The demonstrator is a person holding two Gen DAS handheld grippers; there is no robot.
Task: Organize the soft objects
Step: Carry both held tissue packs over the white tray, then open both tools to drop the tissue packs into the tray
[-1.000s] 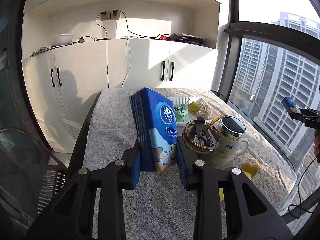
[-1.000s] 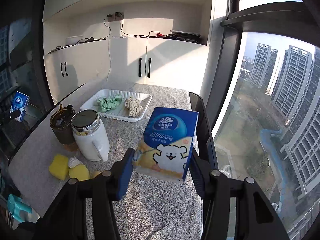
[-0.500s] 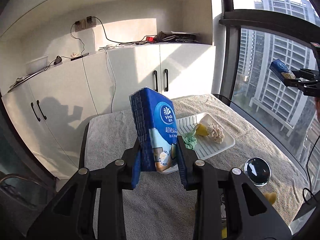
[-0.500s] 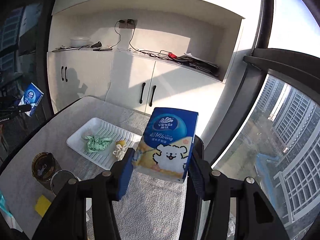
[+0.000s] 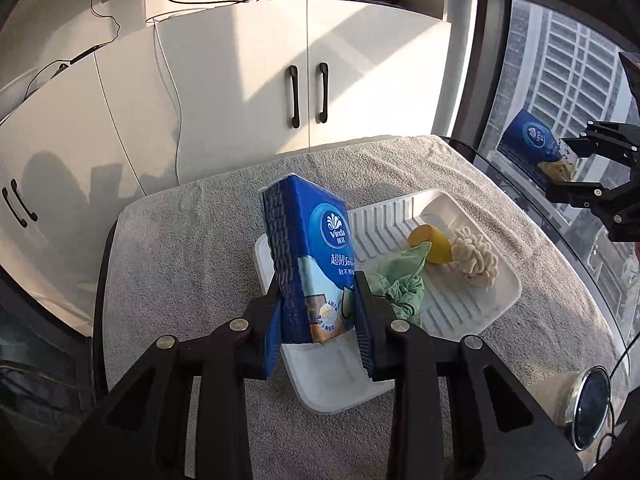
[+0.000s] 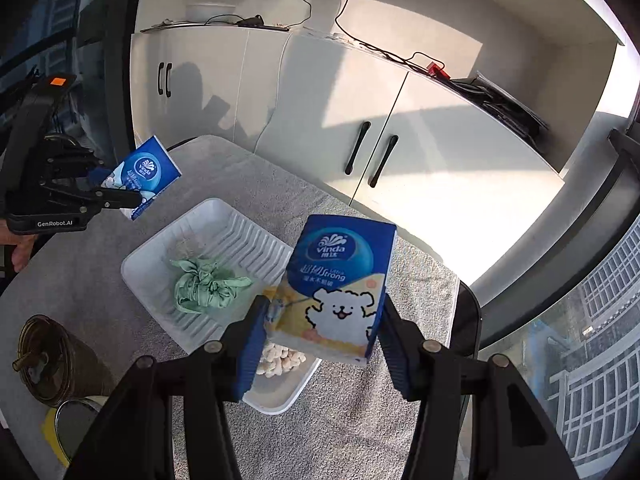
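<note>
Both hands have swung over the white tray (image 5: 496, 304) near the table's far edge. Left gripper (image 5: 316, 312) squeezes one tissue pack (image 5: 308, 256); right gripper (image 6: 320, 332) squeezes another tissue pack (image 6: 340, 276). Neither is in the tray yet.

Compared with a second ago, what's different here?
Both grippers have carried their tissue packs forward over the white tray: the mug and tumbler, then straight ahead, now sit at the near edge. The left gripper still clamps its tissue pack, the right gripper its own. The green cloth and the other tray items lie unchanged.
</note>
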